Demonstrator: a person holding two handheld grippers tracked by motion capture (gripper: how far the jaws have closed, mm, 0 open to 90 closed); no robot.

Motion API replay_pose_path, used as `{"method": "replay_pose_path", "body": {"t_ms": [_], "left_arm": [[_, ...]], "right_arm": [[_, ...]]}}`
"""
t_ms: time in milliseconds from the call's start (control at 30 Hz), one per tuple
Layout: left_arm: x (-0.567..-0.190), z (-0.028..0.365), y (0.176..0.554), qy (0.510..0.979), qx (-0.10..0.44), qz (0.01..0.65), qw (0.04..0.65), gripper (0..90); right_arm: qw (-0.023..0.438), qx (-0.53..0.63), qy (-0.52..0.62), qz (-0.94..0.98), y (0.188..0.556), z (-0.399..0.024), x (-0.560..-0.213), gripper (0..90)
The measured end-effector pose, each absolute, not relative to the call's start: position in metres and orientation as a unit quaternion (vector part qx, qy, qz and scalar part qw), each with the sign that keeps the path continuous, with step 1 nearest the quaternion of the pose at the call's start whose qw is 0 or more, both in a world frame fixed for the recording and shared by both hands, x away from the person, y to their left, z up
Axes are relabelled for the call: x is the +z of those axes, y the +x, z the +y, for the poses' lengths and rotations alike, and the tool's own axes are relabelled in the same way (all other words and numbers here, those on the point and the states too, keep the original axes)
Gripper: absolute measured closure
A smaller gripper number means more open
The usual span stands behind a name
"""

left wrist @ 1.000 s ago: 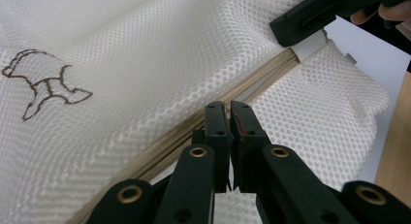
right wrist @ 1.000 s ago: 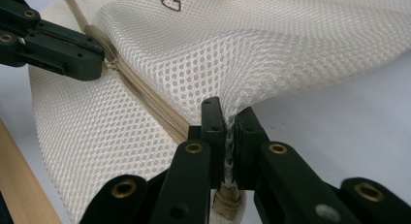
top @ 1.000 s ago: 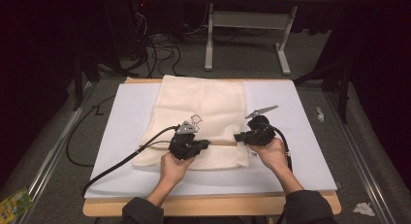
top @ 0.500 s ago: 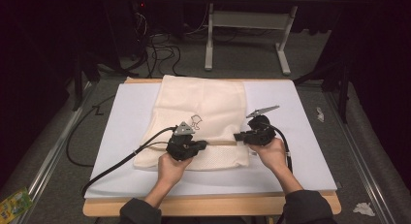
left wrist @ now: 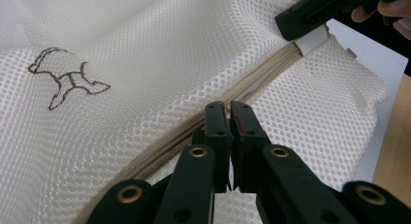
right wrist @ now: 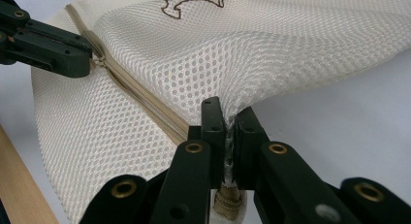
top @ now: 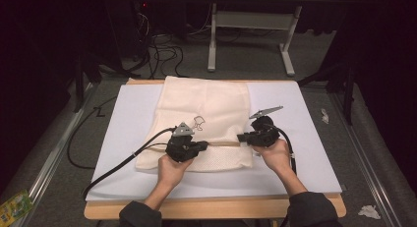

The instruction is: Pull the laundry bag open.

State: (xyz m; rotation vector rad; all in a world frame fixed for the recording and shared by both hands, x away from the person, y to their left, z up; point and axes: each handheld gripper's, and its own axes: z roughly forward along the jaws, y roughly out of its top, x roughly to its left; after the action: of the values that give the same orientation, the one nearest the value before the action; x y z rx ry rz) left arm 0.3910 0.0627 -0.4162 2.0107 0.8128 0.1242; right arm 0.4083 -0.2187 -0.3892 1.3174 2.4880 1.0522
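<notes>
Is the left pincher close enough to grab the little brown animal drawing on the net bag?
Probably yes. The animal drawing lies bare on the mesh bag, just beyond the left gripper, with nothing between. But its jaws are shut at the zipper, so it must let go first.

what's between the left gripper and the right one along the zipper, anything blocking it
Nothing visible blocks it. The zipper of the mesh bag runs bare from the left gripper, shut on it, to the right gripper pinching the bag's edge.
</notes>
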Motion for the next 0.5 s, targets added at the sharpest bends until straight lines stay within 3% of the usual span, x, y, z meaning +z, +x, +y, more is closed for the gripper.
{"method": "replay_pose_path", "body": {"t_ms": [500], "left_arm": [[-0.4156,0.0701,0.3936,0.817,0.056,0.338,0.464,87.1]], "right_arm": [[0.081,0.342,0.440,0.827,0.4112,-0.2216,-0.3898,87.6]]}}
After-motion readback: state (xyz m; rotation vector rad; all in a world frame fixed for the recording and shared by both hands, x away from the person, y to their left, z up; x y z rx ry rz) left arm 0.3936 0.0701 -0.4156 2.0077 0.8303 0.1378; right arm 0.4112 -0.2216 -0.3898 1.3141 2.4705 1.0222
